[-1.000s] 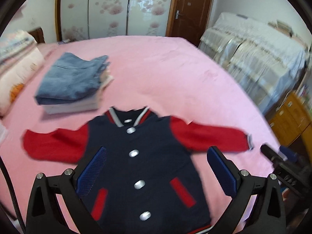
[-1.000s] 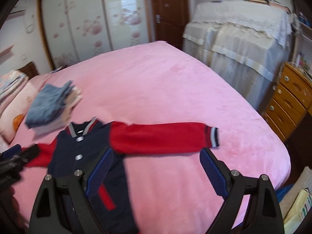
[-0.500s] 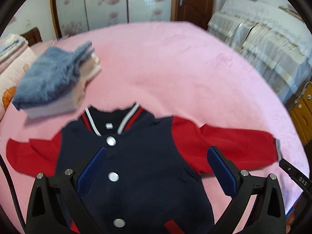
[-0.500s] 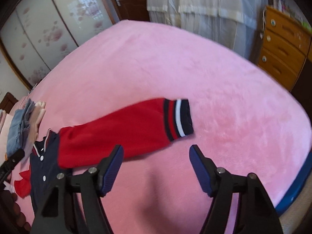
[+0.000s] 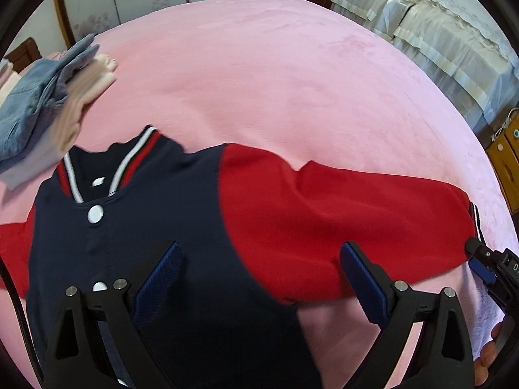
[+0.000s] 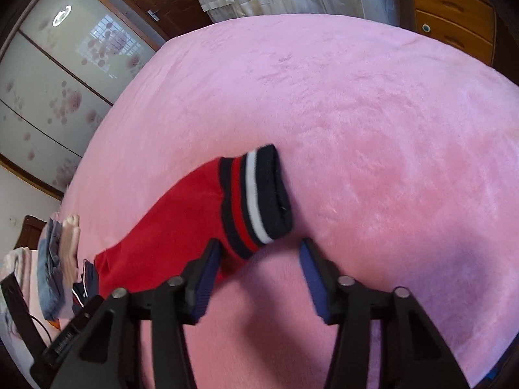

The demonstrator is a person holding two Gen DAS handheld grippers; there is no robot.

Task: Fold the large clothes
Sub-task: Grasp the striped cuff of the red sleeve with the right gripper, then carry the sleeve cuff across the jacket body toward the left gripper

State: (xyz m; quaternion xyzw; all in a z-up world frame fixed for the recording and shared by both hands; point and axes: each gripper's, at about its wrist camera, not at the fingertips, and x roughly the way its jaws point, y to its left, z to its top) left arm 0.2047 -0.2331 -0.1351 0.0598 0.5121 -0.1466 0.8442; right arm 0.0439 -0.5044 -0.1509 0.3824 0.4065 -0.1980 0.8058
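A navy varsity jacket [image 5: 155, 227] with red sleeves and white snap buttons lies spread flat, front up, on the pink bed [image 5: 292, 81]. My left gripper [image 5: 259, 265] is open and empty, low over the jacket's right shoulder and armpit. The right sleeve [image 5: 324, 220] stretches out to the right. My right gripper [image 6: 259, 259] is open and empty, close above the sleeve's striped cuff [image 6: 259, 194], with the cuff's near edge between the fingers. It also shows at the right edge of the left wrist view [image 5: 486, 262].
A stack of folded clothes with denim on top [image 5: 39, 103] sits at the bed's far left, also in the right wrist view [image 6: 58, 259]. A wooden dresser [image 6: 454, 9] and a cloth-covered piece of furniture [image 5: 438, 42] stand beyond the bed's right side.
Both grippers have come down and forward toward the jacket. The left has shifted right toward the shoulder; the right has closed in on the sleeve cuff. The jacket has not moved.
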